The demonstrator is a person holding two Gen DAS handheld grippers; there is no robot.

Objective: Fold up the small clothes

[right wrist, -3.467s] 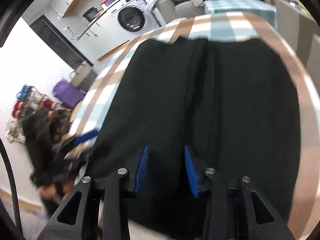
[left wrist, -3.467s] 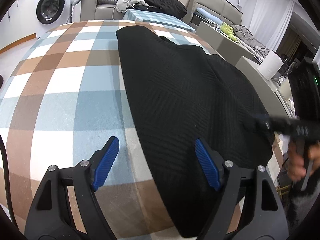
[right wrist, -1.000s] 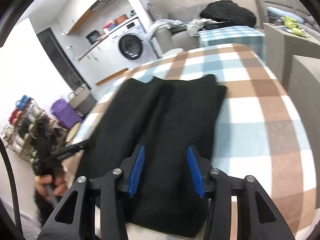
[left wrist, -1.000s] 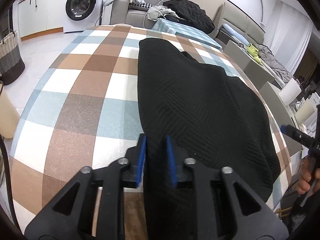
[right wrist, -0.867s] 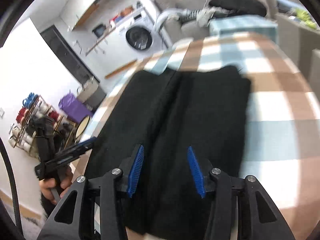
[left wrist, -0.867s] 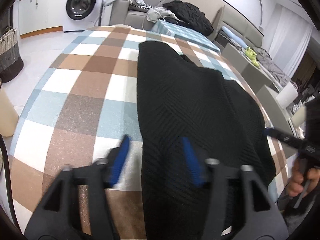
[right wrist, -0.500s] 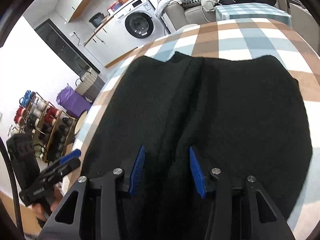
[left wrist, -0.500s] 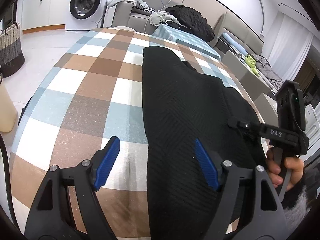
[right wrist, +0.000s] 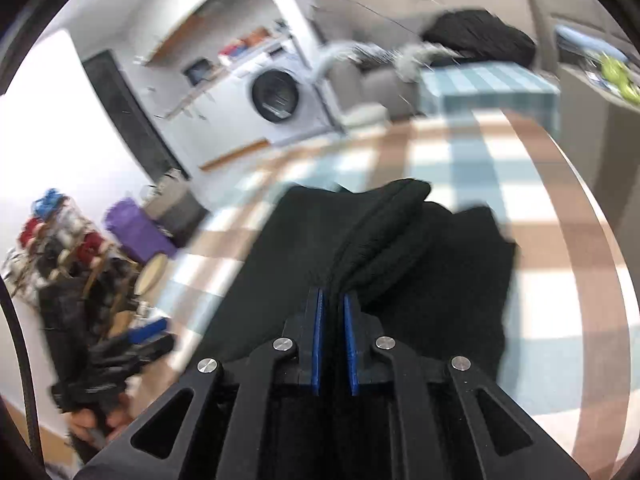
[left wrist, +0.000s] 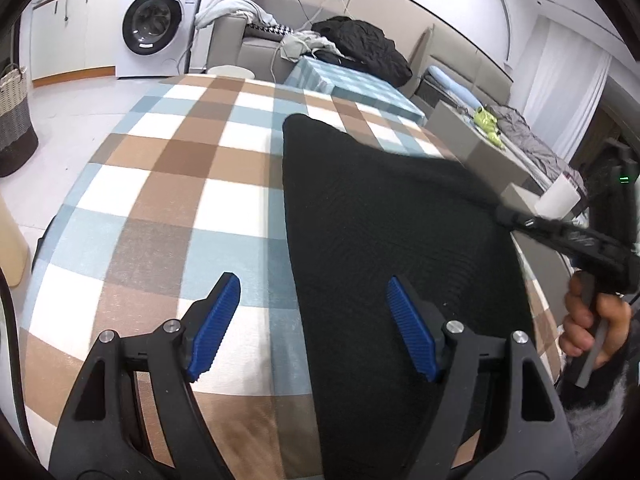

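A black knitted garment (left wrist: 380, 220) lies on the checked tablecloth (left wrist: 168, 184). My left gripper (left wrist: 312, 284) stands open just above the cloth. Its left pad is over bare cloth and its right pad over the knit, astride the garment's left edge, with nothing pinched. In the right wrist view my right gripper (right wrist: 333, 295) has its jaws closing. A raised ridge of the black garment (right wrist: 440, 280) is pinched between the blue pads, and the fabric bunches up beyond them. The hand (left wrist: 592, 320) holding that gripper shows at the right edge of the left wrist view.
A washing machine (left wrist: 156, 28) and a sofa piled with clothes (left wrist: 352, 44) stand behind the table. A second checked table (left wrist: 352, 88) is beyond the far edge. A woven basket (left wrist: 14, 120) sits on the floor at left. Grey boxes (left wrist: 472, 136) flank the right side.
My left gripper has let go of the garment's near edge and opened wide. My right gripper moved in over the garment, closed on a fold and lifted it into a ridge.
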